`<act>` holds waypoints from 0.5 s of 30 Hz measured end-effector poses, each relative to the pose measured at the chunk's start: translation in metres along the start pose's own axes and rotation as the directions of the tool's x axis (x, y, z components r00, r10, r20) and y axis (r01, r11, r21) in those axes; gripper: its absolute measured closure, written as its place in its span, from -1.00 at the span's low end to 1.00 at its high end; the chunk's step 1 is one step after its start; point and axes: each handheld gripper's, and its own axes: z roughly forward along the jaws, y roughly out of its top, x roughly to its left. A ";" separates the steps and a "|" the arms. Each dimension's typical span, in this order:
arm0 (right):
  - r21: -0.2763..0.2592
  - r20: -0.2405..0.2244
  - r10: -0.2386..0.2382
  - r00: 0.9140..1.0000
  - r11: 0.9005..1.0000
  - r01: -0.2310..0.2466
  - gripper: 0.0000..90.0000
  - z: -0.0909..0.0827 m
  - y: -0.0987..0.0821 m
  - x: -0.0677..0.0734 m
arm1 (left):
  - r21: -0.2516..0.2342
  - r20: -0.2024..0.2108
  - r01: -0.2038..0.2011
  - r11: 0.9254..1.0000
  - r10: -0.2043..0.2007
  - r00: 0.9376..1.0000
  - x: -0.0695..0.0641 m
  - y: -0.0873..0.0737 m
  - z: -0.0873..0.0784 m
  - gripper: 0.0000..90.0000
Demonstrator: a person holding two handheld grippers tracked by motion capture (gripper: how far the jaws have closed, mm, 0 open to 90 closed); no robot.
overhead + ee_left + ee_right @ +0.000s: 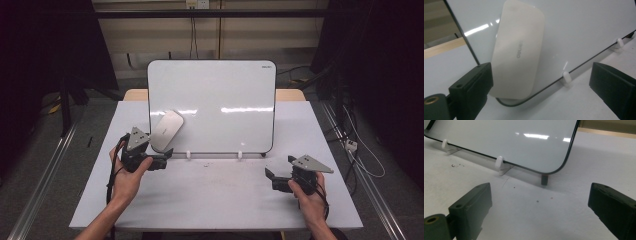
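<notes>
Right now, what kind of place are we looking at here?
Probably a lab or test rig set up for recording, not a home. A bare white table holds a propped whiteboard with an eraser on it, metal rails run along the floor, and dark curtains close off the sides.

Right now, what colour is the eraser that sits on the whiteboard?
The eraser is cream white with faint grey lettering; the left gripper view shows it best.

High view above, facing forward — gripper views close, low, sharing the whiteboard [215,105].
</notes>
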 end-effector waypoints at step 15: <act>0.000 0.016 0.001 1.000 1.000 -0.001 -0.88 -0.002 -0.001 -0.001 | 0.012 -0.032 0.051 0.999 -0.051 0.998 0.001 -0.025 -0.023 -0.89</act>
